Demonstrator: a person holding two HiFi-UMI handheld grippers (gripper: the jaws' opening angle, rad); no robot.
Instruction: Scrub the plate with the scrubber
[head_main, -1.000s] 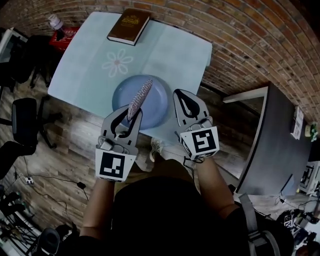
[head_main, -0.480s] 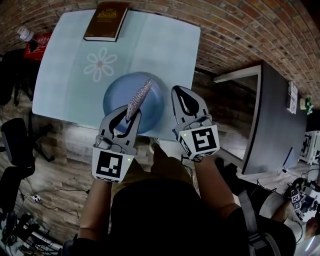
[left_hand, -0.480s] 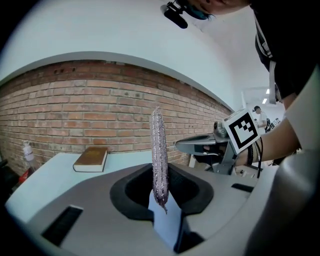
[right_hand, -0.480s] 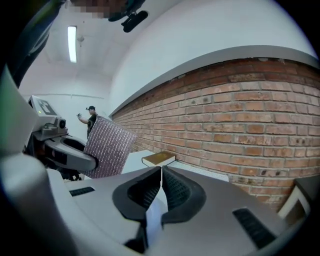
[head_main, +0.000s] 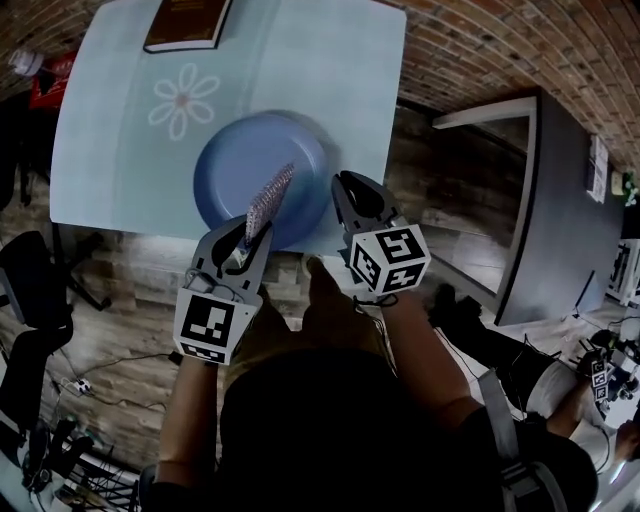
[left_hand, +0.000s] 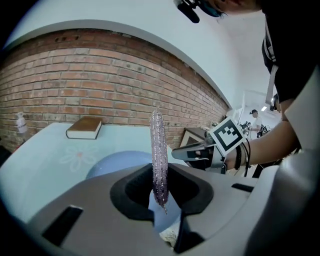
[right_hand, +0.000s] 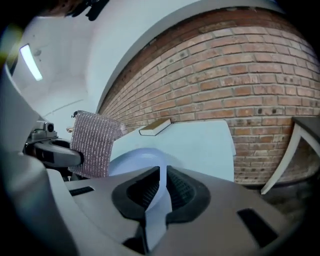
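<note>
A round blue plate is over the near part of the pale blue table. My right gripper is shut on the plate's right rim; the rim runs straight between its jaws. My left gripper is shut on the lower end of a flat, sparkly purple scrubber. The scrubber stands up from the jaws and leans over the near part of the plate. From the right gripper view the scrubber hangs just left of the plate.
A brown book lies at the table's far edge, beyond a printed flower. A brick wall backs the table. A dark desk stands to the right, office chairs and cables to the left on the wooden floor.
The head view has shifted, so the table and plate now sit higher and further left. Both grippers keep their holds and have drawn a little closer together.
</note>
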